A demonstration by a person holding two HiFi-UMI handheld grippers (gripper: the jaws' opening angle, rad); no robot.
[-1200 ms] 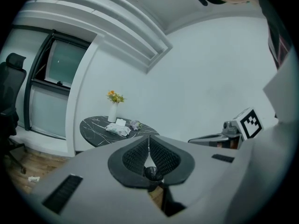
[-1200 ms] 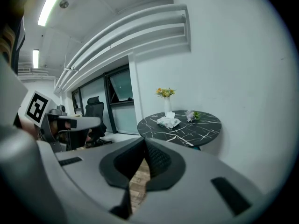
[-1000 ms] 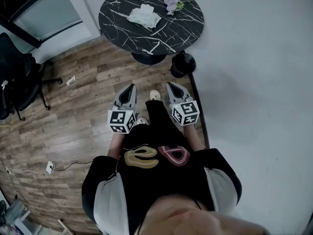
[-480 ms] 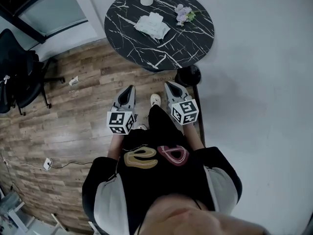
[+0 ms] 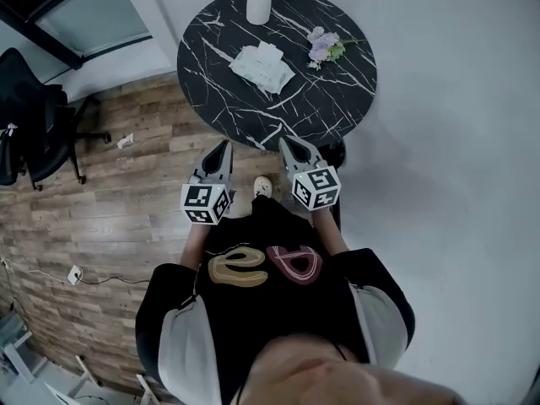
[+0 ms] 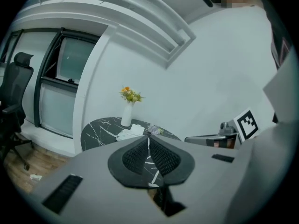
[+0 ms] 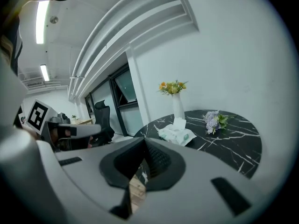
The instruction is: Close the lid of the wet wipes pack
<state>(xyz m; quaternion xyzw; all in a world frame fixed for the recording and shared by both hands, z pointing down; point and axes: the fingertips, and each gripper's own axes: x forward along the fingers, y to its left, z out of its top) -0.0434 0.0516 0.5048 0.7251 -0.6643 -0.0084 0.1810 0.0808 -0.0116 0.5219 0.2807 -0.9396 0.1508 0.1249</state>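
Observation:
The wet wipes pack [image 5: 263,66] is white and lies on the far half of a round black marble table [image 5: 337,116], its lid flap raised. It also shows in the left gripper view, wipes pack [image 6: 131,132], and in the right gripper view, wipes pack [image 7: 176,134], where a white flap stands up at its back. My left gripper [image 5: 224,147] and right gripper [image 5: 285,143] are held side by side at the table's near edge, well short of the pack. Both are shut and hold nothing; left gripper [image 6: 148,139], right gripper [image 7: 142,141].
A white vase [image 5: 258,5] with yellow flowers stands at the table's far edge. A purple flower sprig [image 5: 325,47] lies right of the pack. A black office chair [image 5: 25,116] stands on the wooden floor at the left. A white wall runs along the right.
The person has stepped toward the table: it has come nearer in the head view, and both grippers now reach its near edge. They stay shut.

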